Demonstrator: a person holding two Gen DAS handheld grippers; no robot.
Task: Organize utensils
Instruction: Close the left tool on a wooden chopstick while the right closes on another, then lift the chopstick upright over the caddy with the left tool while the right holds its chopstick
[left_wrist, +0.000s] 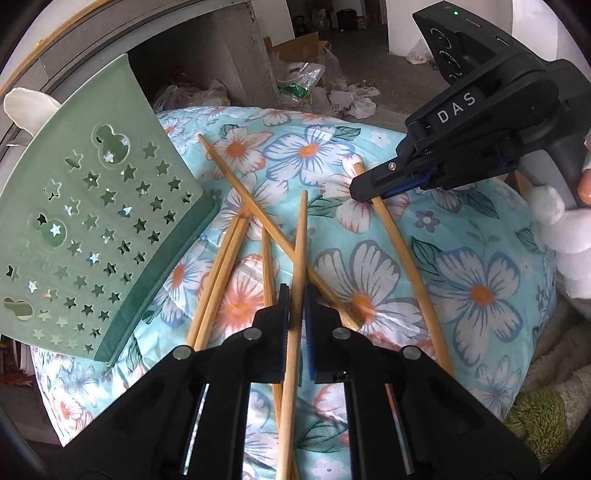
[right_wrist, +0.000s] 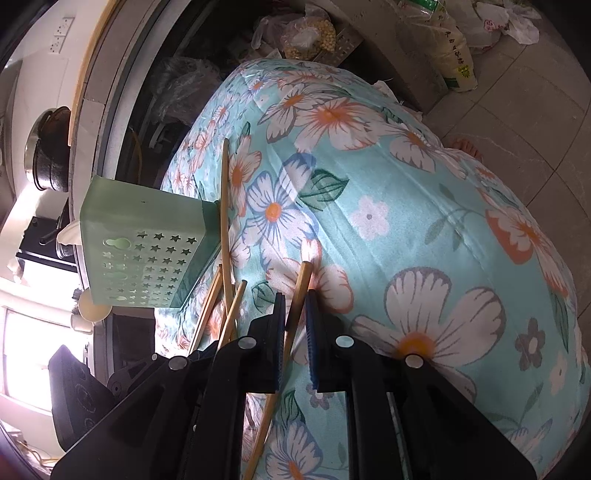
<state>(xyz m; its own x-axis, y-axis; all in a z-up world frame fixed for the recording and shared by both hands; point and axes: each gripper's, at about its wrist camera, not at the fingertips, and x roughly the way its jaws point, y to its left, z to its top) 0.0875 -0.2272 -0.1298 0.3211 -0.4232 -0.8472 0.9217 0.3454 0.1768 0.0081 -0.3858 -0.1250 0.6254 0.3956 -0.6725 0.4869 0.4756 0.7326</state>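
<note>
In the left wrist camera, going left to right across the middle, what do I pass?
Green star-cut holder → pair of chopsticks lying side by side → chopstick held in the left tongs → chopstick held in the right tongs → person's hand.

Left gripper: points steeply down, jaws nearly together, pads pressing a chopstick.
Right gripper: far right in the left wrist view, tilted down, jaws clamped on another chopstick.
Hand: on right gripper's handle.

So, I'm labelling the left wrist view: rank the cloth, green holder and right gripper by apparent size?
1. Cloth
2. Green holder
3. Right gripper, roughly; it sits nearer the lens, so its true size against the holder is unsure.
</note>
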